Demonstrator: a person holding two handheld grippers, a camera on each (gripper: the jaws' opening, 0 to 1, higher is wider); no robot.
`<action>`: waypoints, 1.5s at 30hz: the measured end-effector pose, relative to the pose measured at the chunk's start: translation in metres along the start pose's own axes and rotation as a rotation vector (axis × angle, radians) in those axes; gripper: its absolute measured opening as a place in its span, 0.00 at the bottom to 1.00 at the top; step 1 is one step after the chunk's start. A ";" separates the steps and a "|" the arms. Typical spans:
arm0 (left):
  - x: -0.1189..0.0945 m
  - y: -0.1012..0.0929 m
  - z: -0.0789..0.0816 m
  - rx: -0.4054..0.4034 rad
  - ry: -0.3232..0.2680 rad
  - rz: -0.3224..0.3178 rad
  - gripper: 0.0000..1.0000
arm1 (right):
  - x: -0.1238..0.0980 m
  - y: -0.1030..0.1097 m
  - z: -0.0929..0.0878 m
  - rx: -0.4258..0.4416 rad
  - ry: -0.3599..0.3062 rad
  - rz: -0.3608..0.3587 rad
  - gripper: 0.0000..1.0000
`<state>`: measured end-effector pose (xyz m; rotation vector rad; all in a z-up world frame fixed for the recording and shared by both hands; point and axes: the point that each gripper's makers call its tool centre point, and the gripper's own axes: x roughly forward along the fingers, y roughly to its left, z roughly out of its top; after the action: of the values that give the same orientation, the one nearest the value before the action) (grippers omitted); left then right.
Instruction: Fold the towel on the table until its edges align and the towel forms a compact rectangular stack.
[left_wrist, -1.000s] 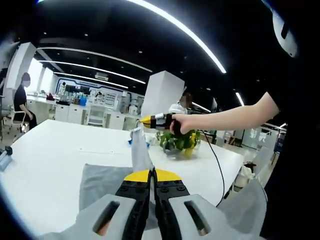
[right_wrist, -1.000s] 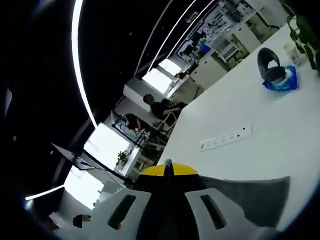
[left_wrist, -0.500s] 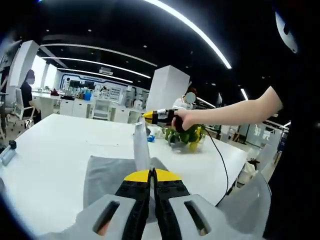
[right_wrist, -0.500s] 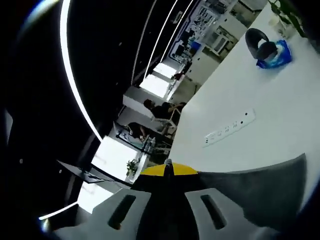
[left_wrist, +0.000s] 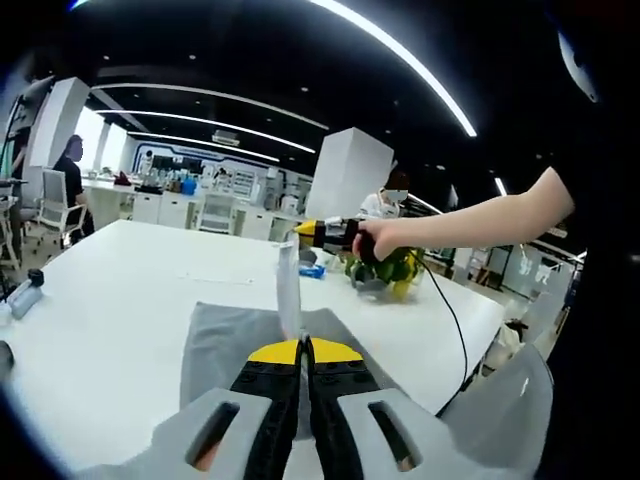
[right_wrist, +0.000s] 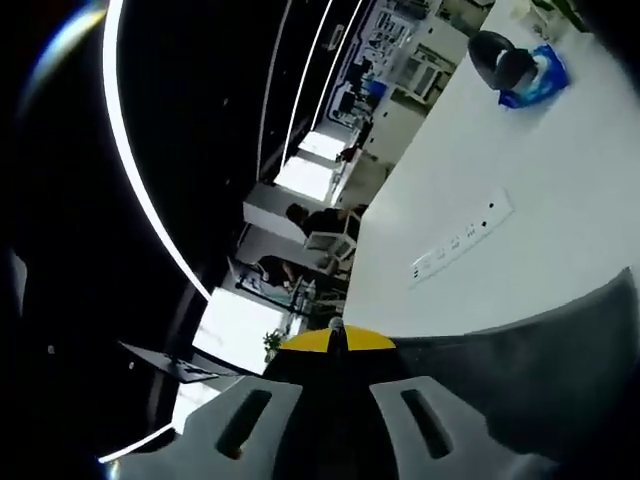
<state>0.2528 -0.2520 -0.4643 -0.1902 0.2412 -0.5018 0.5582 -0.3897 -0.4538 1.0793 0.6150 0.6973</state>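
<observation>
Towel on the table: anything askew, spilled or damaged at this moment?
Nothing spilled or damaged. The grey towel is mid-fold: the right claw lifts one corner off the white table, the left claw pinches another edge, so it isn't yet a squared stack.

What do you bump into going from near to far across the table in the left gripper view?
left gripper → grey towel → right gripper holding the towel's edge up → green plant.
</observation>
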 end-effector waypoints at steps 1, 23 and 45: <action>-0.001 0.001 -0.001 -0.002 0.003 0.002 0.01 | 0.001 -0.001 -0.001 0.011 -0.002 0.003 0.00; -0.005 0.021 -0.014 -0.106 -0.013 0.034 0.01 | 0.006 -0.005 -0.015 0.038 0.004 0.001 0.00; -0.008 0.038 -0.034 -0.106 0.028 0.060 0.01 | 0.020 -0.008 -0.030 0.047 0.017 -0.011 0.00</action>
<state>0.2540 -0.2192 -0.5048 -0.2787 0.2998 -0.4328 0.5503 -0.3593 -0.4745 1.1134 0.6541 0.6865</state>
